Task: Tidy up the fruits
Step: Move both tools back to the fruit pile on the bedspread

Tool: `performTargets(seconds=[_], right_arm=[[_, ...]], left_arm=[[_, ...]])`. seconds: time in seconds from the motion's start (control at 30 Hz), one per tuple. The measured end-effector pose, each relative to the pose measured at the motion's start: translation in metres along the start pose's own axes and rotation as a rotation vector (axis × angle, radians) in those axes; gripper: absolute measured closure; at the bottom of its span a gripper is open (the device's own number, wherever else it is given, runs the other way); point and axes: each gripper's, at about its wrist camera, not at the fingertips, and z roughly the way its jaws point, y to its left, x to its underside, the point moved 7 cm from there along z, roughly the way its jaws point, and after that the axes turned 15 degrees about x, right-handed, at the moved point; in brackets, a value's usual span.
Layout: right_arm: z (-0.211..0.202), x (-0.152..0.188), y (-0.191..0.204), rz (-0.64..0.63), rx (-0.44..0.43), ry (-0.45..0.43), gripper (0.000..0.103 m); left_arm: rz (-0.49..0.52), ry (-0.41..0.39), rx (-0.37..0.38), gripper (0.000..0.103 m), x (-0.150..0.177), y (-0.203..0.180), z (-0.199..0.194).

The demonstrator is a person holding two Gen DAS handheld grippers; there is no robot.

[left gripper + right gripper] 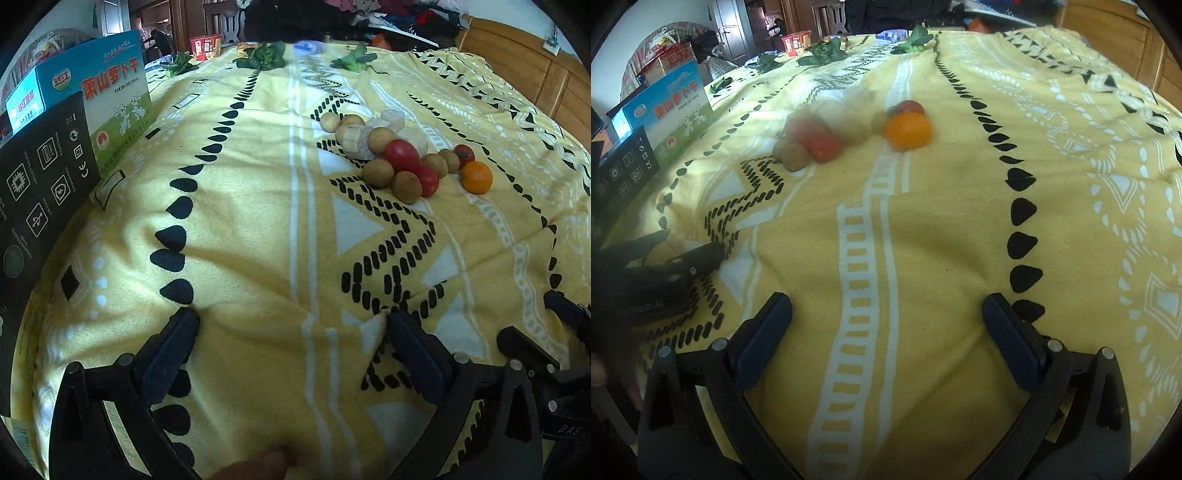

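Note:
A heap of produce lies on the yellow patterned cloth (pixel 258 184): red tomatoes (pixel 402 155), brown round fruits (pixel 406 186), an orange fruit (pixel 476 177), small potatoes (pixel 330 121) and pale chunks (pixel 356 142). My left gripper (pixel 291 332) is open and empty, well short of the heap. In the right wrist view the same heap looks blurred, with the orange fruit (pixel 908 130) and a tomato (pixel 822 146) in front. My right gripper (pixel 886 314) is open and empty, low over the cloth. The left gripper (pixel 665 266) shows at that view's left edge.
A blue and green printed box (pixel 110 99) and a black box (pixel 40 206) stand at the left edge. Leafy greens (pixel 264 55) and a red packet (pixel 205 46) lie at the far end. A wooden headboard (pixel 524 70) runs along the right.

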Motion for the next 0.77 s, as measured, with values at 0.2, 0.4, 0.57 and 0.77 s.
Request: performTargets(seconds=[0.2, 0.4, 0.57, 0.77], right_arm=[[0.0023, -0.0022, 0.0008, -0.004, 0.005, -0.006, 0.0], [0.0035, -0.0033, 0.0013, -0.006, 0.006, -0.006, 0.0], [0.0034, -0.0033, 0.0013, -0.006, 0.006, -0.006, 0.0], [0.0034, -0.0033, 0.0014, -0.005, 0.005, -0.006, 0.0]], left_arm=[[-0.002, -0.012, 0.007, 0.0, -0.0018, 0.0009, 0.0018], [0.005, -0.008, -0.002, 0.0, -0.0023, 0.0006, 0.0038], [0.007, -0.014, -0.001, 0.0, -0.0023, 0.0009, 0.0033], [0.005, -0.014, 0.0, 0.0, -0.0022, 0.0008, 0.0033]])
